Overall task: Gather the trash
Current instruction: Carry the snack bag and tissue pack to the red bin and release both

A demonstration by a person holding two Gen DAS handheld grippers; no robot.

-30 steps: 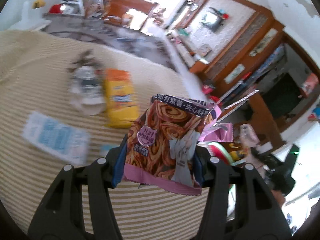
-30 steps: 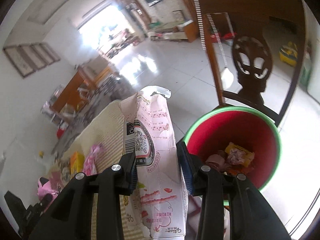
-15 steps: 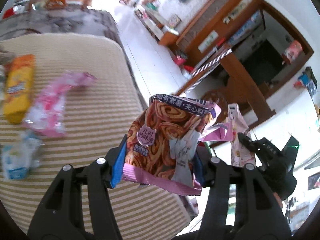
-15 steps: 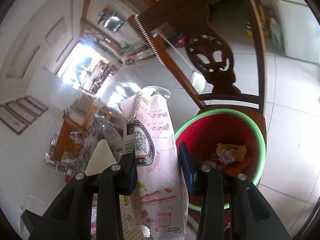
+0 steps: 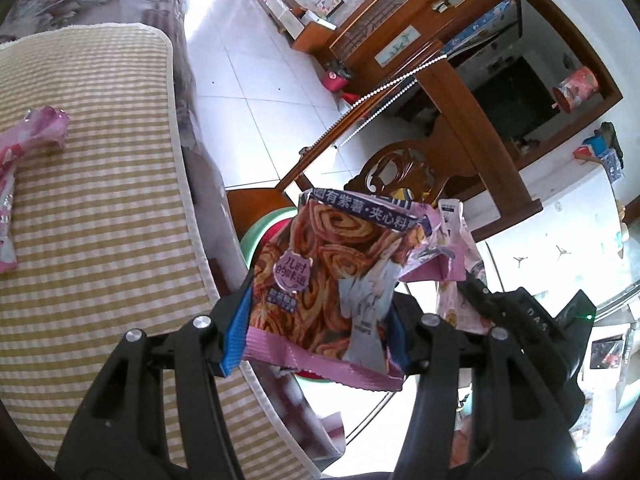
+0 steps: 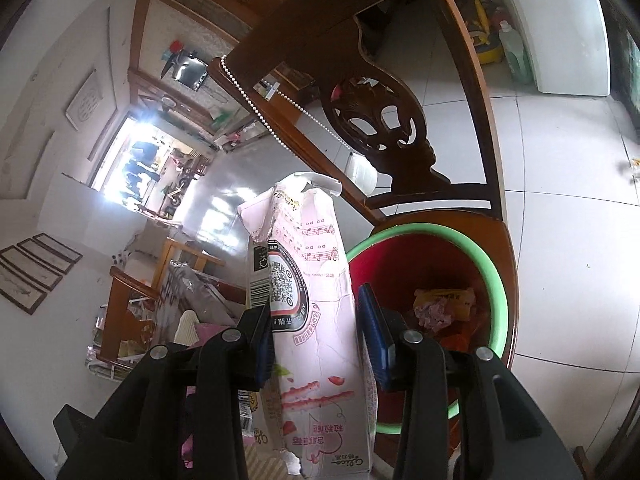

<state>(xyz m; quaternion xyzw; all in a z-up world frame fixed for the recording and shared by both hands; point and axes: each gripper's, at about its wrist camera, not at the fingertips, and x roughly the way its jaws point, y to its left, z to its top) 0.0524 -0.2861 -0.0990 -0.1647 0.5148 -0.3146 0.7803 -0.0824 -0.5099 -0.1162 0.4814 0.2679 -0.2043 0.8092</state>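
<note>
Wrappers over the bin, both grippers loaded

Snack bag (image 5: pixel 324 284), swirl-pastry print with a pink lower hem, sits upright between the blue pads of the left gripper (image 5: pixel 316 320); jaws clamped on its two side edges. Bag hangs past the right edge of the striped table mat (image 5: pixel 100 200), above the green rim of the red bin (image 5: pixel 260 236), which it mostly hides in this view.

Pale pink carton (image 6: pixel 312 292), torn open at the top, QR code facing the camera, stands in the right gripper (image 6: pixel 316 336). Left pad presses on it; right pad looks a sliver off the carton's edge, contact there unclear. Carton held at the near left of the bin (image 6: pixel 492 276); crumpled yellow and pink trash (image 6: pixel 444 304) already lies inside.

Bin rests on the seat of a carved wooden chair (image 6: pixel 376 120). Another pink wrapper (image 5: pixel 28 136) lies on the mat, far left. White tiled floor (image 5: pixel 248 80) beyond
</note>
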